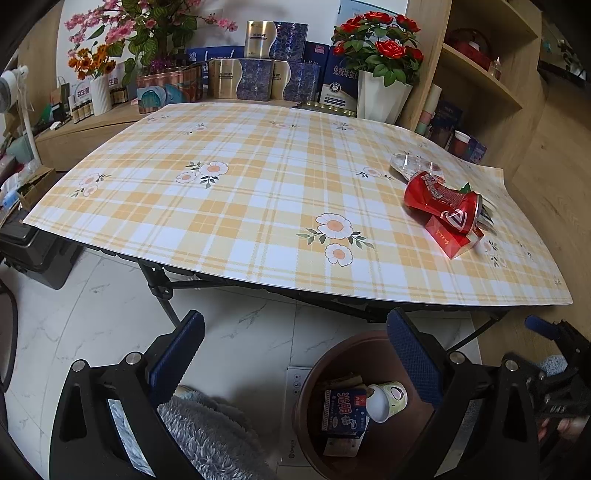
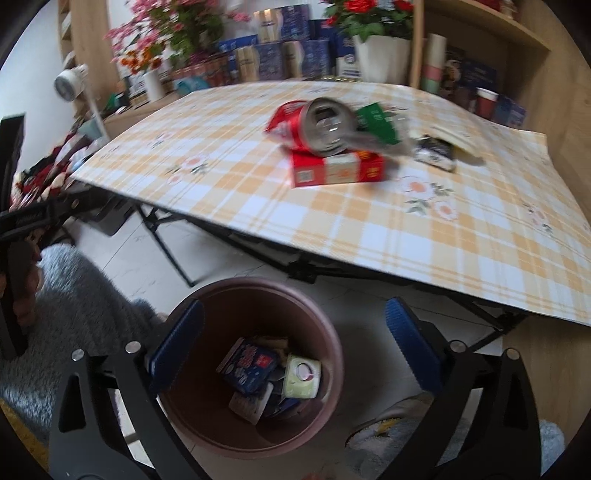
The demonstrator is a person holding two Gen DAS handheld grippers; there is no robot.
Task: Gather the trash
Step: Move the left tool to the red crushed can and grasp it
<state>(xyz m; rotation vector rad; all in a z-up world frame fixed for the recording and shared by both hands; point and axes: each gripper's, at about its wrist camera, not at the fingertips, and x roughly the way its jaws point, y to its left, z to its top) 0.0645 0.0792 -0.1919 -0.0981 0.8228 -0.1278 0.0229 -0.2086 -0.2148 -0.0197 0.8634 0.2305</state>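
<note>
A crushed red can (image 1: 441, 205) is seen lying on a red carton (image 1: 450, 240) near the right edge of the checked tablecloth (image 1: 240, 192). Below the table's front edge, a brown bin (image 2: 255, 365) holds a blue carton (image 2: 249, 365) and a paper cup (image 2: 301, 376). Above it, the right gripper (image 2: 295, 343) is held wide apart and empty. The left gripper (image 1: 295, 354) is likewise spread, with nothing held.

A table (image 1: 236, 192) under a yellow plaid cloth with daisy prints is the landmark; behind its far edge stand stacked blue and gold boxes (image 1: 258, 74); a white pot of red roses (image 1: 380, 92) sits at the far right corner; pink blossoms (image 1: 122, 26) rise beyond the far left; wooden shelves (image 1: 480, 74) stand to the right; marble-look floor tiles (image 1: 92, 317) lie beneath.
</note>
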